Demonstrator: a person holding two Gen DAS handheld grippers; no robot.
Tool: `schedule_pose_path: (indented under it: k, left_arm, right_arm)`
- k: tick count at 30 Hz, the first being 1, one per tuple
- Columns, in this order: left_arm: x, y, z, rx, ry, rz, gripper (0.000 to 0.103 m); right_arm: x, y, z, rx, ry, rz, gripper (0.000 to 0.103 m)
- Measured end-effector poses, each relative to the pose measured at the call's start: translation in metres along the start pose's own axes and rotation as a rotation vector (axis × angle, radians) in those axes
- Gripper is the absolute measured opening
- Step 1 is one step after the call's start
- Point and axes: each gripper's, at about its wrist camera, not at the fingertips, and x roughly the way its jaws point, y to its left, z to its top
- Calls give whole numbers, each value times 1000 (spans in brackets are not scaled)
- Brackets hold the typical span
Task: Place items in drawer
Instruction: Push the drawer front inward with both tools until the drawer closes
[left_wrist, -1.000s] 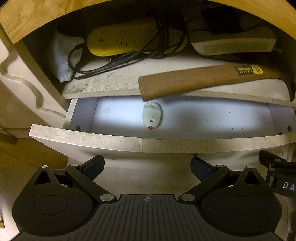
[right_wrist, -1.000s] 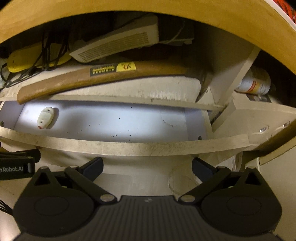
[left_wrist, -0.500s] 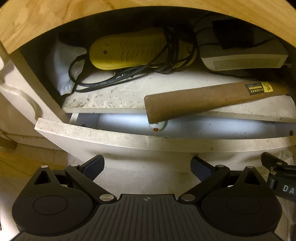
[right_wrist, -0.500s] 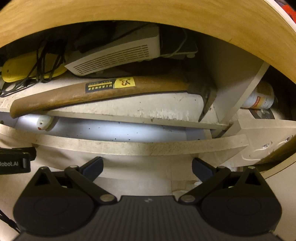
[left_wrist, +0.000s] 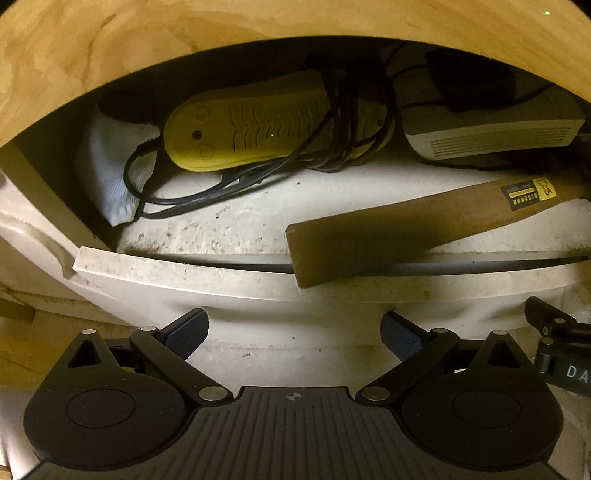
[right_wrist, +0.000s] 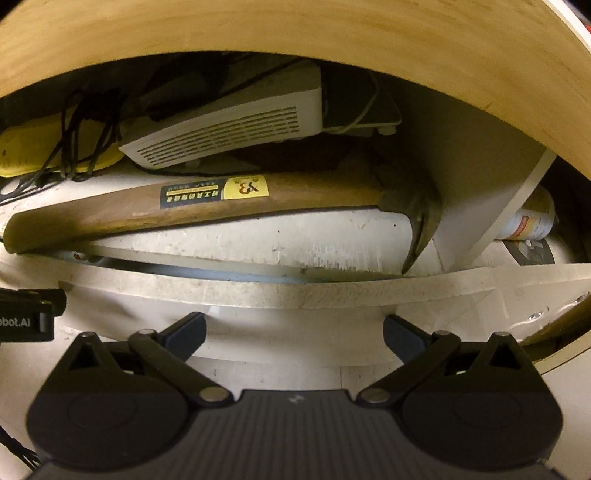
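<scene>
The white drawer (left_wrist: 192, 277) (right_wrist: 332, 291) is pushed almost fully in; only a thin dark slit shows above its front panel. A sliver of the small white remote (right_wrist: 75, 255) with a red dot shows through the slit in the right wrist view; it is hidden in the left wrist view. My left gripper (left_wrist: 294, 334) is open and empty, its fingertips against the drawer front. My right gripper (right_wrist: 294, 332) is open and empty, also at the drawer front.
On the shelf above the drawer lie a wooden-handled hammer (left_wrist: 424, 236) (right_wrist: 207, 210), a yellow shoe-shaped device (left_wrist: 258, 125) wrapped in black cable, a white vented box (right_wrist: 229, 129) and white cloth (left_wrist: 110, 177). A wooden tabletop edge (left_wrist: 258, 37) arches overhead. A can (right_wrist: 532, 221) stands far right.
The drawer has slid from well open to nearly shut. Both grippers moved forward with its front panel. The white remote has passed under the shelf and out of the left view.
</scene>
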Motion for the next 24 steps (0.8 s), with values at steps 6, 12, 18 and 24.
schedule_pose_path:
  k: [6, 12, 18, 24]
  left_arm:
    - [10, 5, -2, 16, -6, -10, 103]
    - [28, 11, 3, 17, 3, -9, 103]
    - [39, 16, -5, 15, 7, 6, 103]
    - [43, 22, -18, 25, 16, 11, 103]
  right_arm:
    - [-5, -1, -5, -1, -5, 0, 103]
    - [-11, -2, -10, 0, -5, 2, 103]
    - [-25, -2, -19, -24, -1, 1, 102]
    - [-39, -1, -27, -51, 3, -1, 102]
